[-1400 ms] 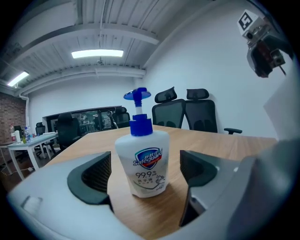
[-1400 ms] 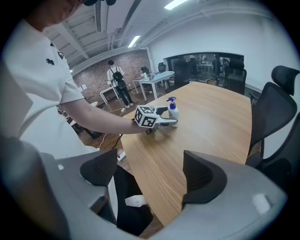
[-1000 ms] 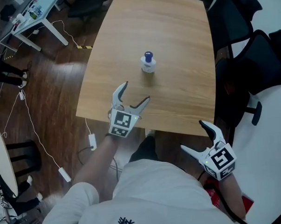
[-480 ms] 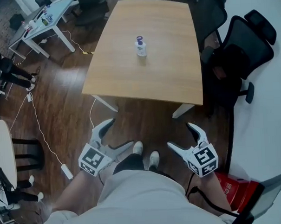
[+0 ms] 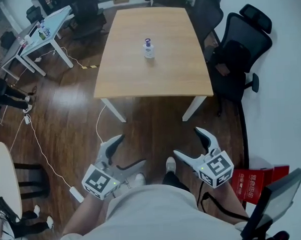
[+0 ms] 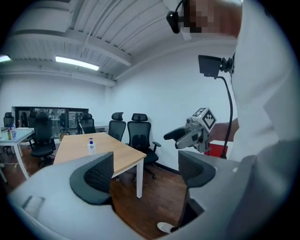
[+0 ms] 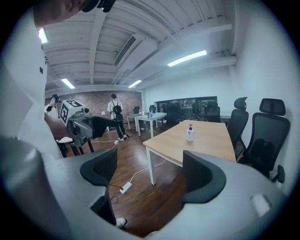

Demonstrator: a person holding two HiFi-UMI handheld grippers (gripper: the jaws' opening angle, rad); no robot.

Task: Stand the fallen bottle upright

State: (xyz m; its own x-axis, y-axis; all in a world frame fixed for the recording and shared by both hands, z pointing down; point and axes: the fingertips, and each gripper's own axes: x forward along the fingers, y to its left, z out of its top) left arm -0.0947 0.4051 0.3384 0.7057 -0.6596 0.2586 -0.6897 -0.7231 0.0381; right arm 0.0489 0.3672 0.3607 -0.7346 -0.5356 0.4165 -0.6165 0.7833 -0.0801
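Wooden table centre: bottle seen upright, judged light, slick, best gripped mid-body; left gripper, right gripper held open.

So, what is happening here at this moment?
A person stands apart from the wooden table, with a two-jaw gripper in each hand. The left gripper and the right gripper are both open and hold nothing, low in front of the body. The bottle with the blue pump stands upright on the table, and neither gripper touches it. The task seems already done.
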